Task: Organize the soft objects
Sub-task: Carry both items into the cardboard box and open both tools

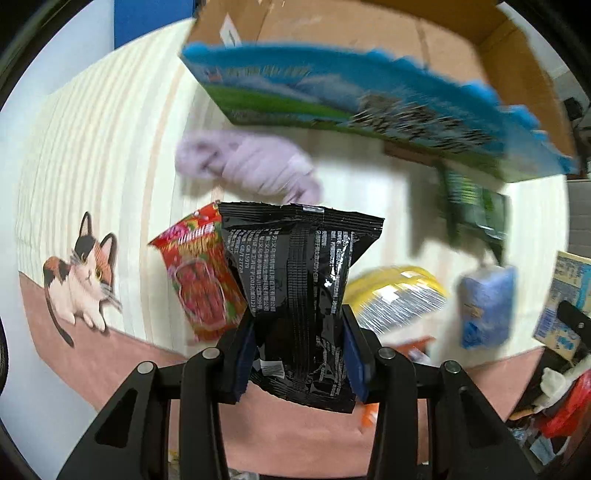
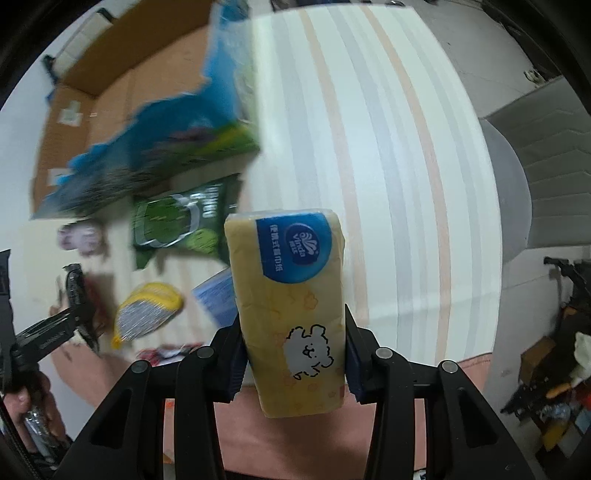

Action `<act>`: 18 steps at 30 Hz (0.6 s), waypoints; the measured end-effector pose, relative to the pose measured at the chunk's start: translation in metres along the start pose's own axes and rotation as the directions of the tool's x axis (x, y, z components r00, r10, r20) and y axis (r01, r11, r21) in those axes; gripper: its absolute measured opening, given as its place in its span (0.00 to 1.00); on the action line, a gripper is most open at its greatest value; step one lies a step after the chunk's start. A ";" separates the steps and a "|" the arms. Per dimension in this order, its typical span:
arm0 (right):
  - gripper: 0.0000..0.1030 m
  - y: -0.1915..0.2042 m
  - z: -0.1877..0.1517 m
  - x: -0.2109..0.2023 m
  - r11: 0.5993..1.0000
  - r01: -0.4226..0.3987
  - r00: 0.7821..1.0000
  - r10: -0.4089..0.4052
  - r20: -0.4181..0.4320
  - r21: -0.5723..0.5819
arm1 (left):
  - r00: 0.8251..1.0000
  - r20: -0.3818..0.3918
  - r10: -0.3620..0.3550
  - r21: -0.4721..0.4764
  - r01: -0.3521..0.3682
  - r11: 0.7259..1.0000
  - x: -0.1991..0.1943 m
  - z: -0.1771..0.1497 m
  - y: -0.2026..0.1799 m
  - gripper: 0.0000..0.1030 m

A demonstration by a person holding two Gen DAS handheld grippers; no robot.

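My left gripper (image 1: pixel 299 332) is shut on a black foil packet (image 1: pixel 299 288) and holds it above the striped mat. A red snack bag (image 1: pixel 201 273) lies just left of it, a purple soft toy (image 1: pixel 251 162) beyond it. My right gripper (image 2: pixel 293 354) is shut on a yellow Vinda tissue pack (image 2: pixel 291 302) with a blue label and a white sheep, held upright above the mat. The open cardboard box (image 1: pixel 369 26) with a blue and green flap stands at the far side; it also shows in the right wrist view (image 2: pixel 110 85).
On the mat lie a green bag (image 2: pixel 181 221), a yellow packet (image 2: pixel 147 314) and a blue tissue pack (image 1: pixel 487 306). The mat (image 2: pixel 388 166) is striped with a pink border and a cat picture (image 1: pixel 81 273). Clutter (image 2: pixel 554 387) sits on the floor to the right.
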State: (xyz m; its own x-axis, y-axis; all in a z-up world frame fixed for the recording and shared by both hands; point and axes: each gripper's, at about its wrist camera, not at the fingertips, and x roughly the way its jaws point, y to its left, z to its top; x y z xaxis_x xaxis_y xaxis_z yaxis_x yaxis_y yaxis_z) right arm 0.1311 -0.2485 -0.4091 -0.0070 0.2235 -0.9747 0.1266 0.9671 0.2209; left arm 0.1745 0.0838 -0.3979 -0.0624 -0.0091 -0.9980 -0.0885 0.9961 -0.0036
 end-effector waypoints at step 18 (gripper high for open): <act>0.45 0.115 0.110 -0.093 0.975 -0.098 0.980 0.129 0.150 -0.199 | 0.971 0.149 -0.186 0.077 0.176 0.981 -0.135 0.200 -0.070 0.38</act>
State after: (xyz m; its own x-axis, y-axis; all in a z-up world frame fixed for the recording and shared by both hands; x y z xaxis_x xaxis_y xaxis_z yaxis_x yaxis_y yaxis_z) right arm 0.2554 -0.1716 -0.2972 0.1582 0.3254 -0.9322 -0.0732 0.9454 0.3176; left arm 0.3881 0.0327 -0.2758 0.1041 -0.1811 -0.9779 -0.0211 0.9827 -0.1842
